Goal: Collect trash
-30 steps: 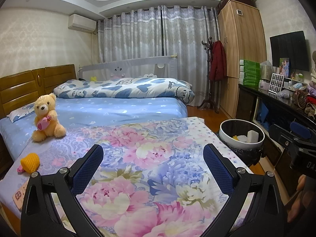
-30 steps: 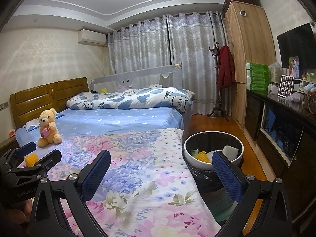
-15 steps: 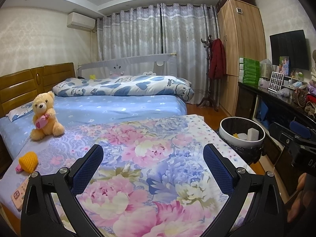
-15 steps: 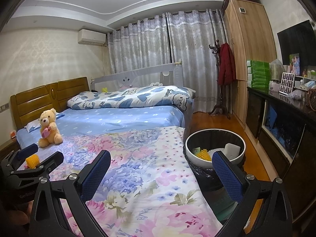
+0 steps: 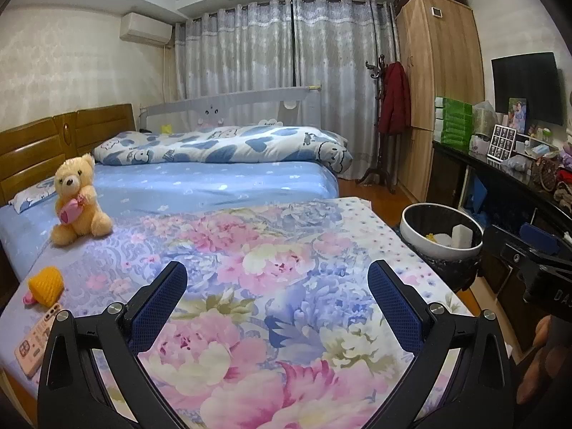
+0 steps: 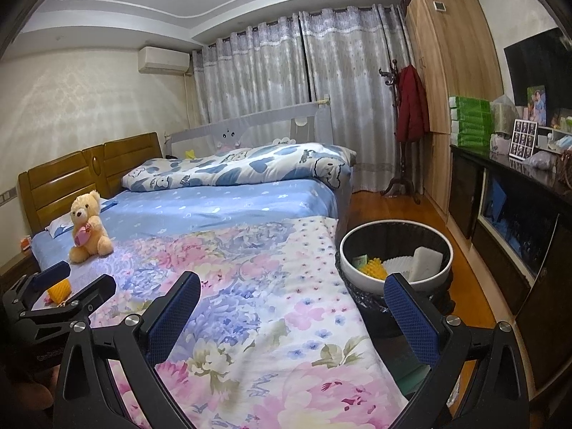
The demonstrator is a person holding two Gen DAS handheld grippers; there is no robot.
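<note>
Left gripper (image 5: pixel 277 296) spread wide, nothing in it, hovering over floral blanket (image 5: pixel 286 279). Right gripper (image 6: pixel 291 307) same deal, wide open, empty, near bed edge. Yellow foam net (image 5: pixel 46 284) lying on blanket far left, next to phone (image 5: pixel 37 339). Bin (image 6: pixel 395 250) on floor beside bed, some trash inside.

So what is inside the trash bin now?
The trash bin holds a yellow foam net, a white block, ribbed white paper and a green scrap. Anything beneath them is covered.
</note>
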